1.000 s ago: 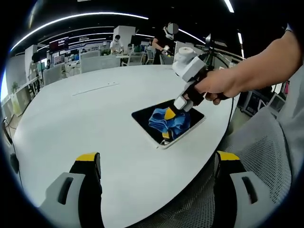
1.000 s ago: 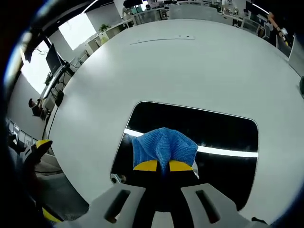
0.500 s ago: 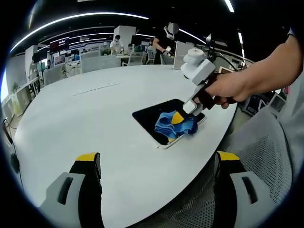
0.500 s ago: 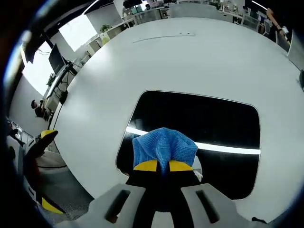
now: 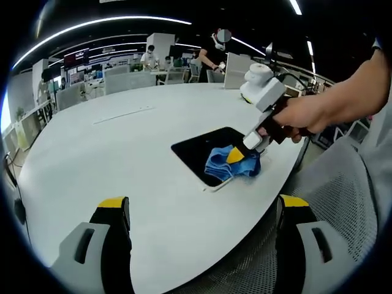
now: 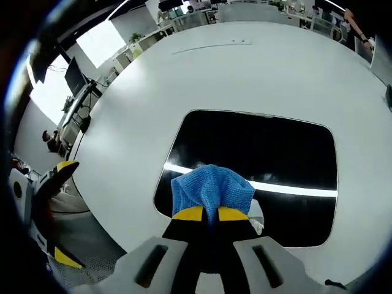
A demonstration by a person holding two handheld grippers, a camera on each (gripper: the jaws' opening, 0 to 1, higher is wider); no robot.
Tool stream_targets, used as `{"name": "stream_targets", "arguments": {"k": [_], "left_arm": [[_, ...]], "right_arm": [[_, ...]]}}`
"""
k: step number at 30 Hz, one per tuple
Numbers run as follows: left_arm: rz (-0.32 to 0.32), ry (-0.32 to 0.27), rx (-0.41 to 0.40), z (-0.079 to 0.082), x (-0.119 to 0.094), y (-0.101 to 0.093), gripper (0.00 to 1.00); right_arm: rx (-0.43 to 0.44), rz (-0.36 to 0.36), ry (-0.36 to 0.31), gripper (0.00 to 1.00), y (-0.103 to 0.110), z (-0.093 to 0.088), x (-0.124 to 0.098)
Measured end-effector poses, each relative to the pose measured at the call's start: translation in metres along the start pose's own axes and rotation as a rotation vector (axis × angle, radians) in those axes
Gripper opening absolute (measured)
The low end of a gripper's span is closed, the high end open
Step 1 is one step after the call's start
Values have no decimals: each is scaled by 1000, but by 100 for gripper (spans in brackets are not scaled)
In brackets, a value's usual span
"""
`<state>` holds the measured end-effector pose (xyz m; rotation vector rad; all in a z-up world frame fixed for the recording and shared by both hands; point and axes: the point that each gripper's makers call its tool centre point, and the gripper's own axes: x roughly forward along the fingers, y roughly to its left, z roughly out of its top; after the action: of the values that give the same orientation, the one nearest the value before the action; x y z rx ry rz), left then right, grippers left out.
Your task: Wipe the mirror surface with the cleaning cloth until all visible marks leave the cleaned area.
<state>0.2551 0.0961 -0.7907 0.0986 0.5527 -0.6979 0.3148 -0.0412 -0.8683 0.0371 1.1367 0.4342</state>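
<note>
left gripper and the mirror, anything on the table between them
Nothing: in the left gripper view, bare white table runs from the left gripper up to the mirror, where the right gripper presses the blue cloth.

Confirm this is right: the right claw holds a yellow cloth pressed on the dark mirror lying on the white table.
Not quite. The cloth is blue, as the right gripper view shows. The rest holds: the right claw grips it against the dark mirror on the white table.
</note>
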Motion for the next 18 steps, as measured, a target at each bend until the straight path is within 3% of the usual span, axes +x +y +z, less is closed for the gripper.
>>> {"name": "stream_targets", "arguments": {"k": [18], "left_arm": [[3,4,4,-1,0,0,99]], "right_arm": [[-8,18,17,0,5,-15,-7]]}}
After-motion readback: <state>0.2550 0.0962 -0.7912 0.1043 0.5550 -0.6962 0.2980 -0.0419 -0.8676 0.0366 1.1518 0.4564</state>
